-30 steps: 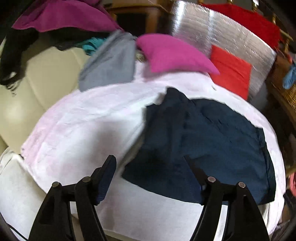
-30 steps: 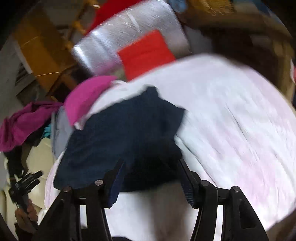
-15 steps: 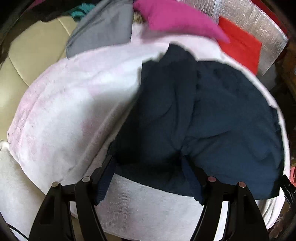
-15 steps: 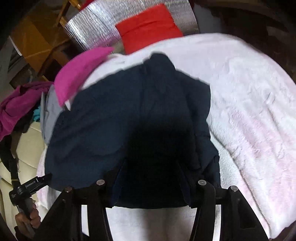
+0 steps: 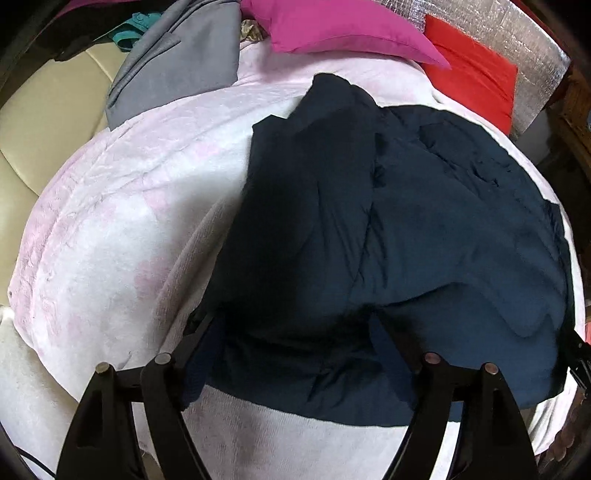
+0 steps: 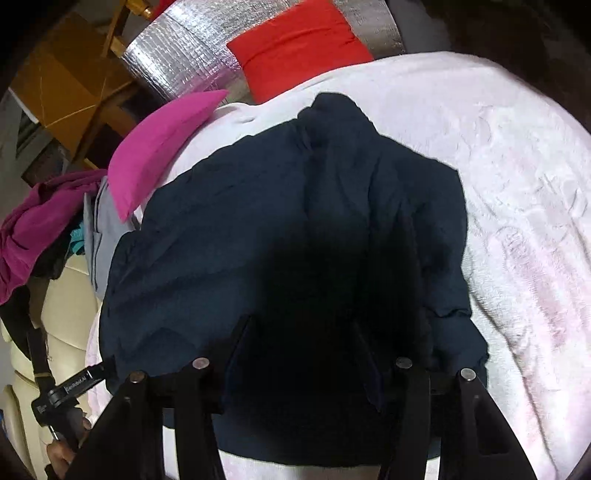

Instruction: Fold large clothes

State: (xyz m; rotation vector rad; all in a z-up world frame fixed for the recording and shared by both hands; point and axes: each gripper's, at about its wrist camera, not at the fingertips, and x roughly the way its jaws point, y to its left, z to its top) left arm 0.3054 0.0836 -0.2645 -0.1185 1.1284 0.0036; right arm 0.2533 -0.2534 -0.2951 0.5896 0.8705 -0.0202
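Observation:
A dark navy garment (image 5: pixel 424 229) lies partly folded on a pale pink-white blanket (image 5: pixel 122 206); it also shows in the right wrist view (image 6: pixel 258 221). My left gripper (image 5: pixel 291 332) is open, its fingers pressed low on the garment's near left edge, straddling a bunched fold. My right gripper (image 6: pixel 306 332) is open, low over the garment's near right part, fingertips lost in dark shadow. The left gripper's body (image 6: pixel 70 387) shows at the lower left of the right wrist view.
A magenta pillow (image 5: pixel 343 29) and a grey folded garment (image 5: pixel 177 62) lie at the blanket's far edge. A red cushion (image 5: pixel 476 85) leans on silver foil padding (image 5: pixel 535 48). A cream sofa (image 5: pixel 40 125) lies left. A magenta cloth pile (image 6: pixel 33 229) sits far left.
Both grippers have moved forward and down onto the navy garment. The garment now bunches between the left fingers, and both stay open.

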